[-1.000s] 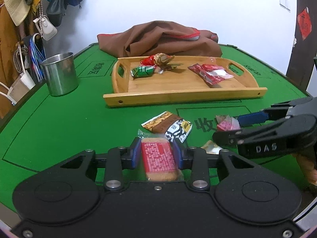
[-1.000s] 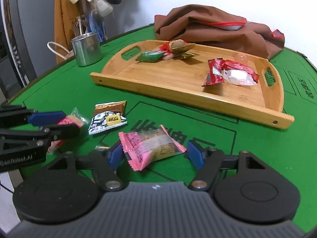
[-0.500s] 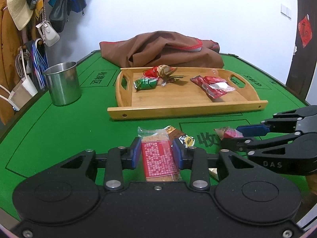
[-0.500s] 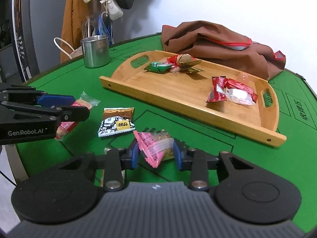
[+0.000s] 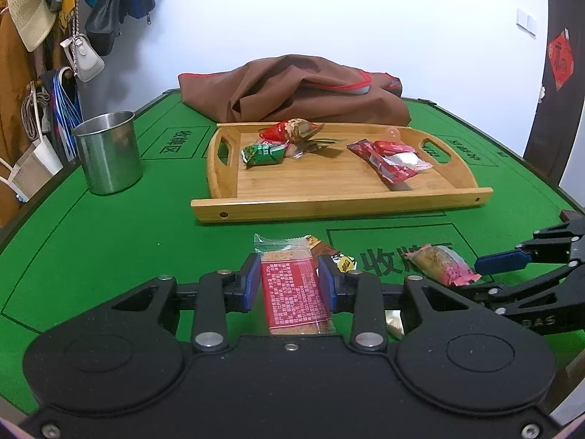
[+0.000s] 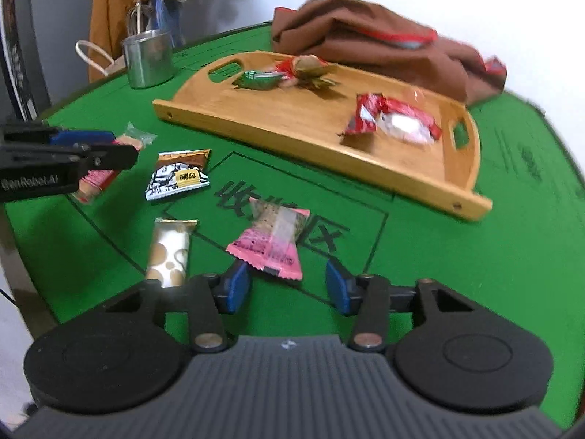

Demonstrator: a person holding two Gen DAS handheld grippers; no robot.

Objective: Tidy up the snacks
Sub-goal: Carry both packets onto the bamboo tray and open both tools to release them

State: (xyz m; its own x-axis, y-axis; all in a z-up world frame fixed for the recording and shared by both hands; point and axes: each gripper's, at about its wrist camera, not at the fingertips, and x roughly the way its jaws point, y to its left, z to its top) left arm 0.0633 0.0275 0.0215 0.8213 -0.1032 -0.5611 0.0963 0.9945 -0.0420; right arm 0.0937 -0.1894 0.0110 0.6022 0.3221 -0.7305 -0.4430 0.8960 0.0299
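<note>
**Left claw holds a red bar; right claw open over a pink packet**

Left wrist view. My left claw is clamped narrow on a red bar, the blue pads pressing both long sides, the clear wrapper end sticking out ahead over the green table. Just beyond the bar, a brown packet lies partly hidden behind my right-hand pad. To the right, a pink packet lies on the felt over printed black characters, with my right claw reaching in from the edge just beside it. Farther back stands the wooden tray, carrying a green sweet, a small heap of red and gold wrappers and a red packet. A steel cup stands left of the tray. A brown cloth lies behind it.

Right wrist view, somewhat blurred. My right claw has just been opening and stands wide. The pink packet lies flat on the felt just ahead of the pads, untouched by either, its near edge about level with the tips. A beige packet lies just left of it, the brown packet beyond that. My left claw comes in from the left with the red bar in its grip. The tray sits well beyond, its snacks inside.
</note>
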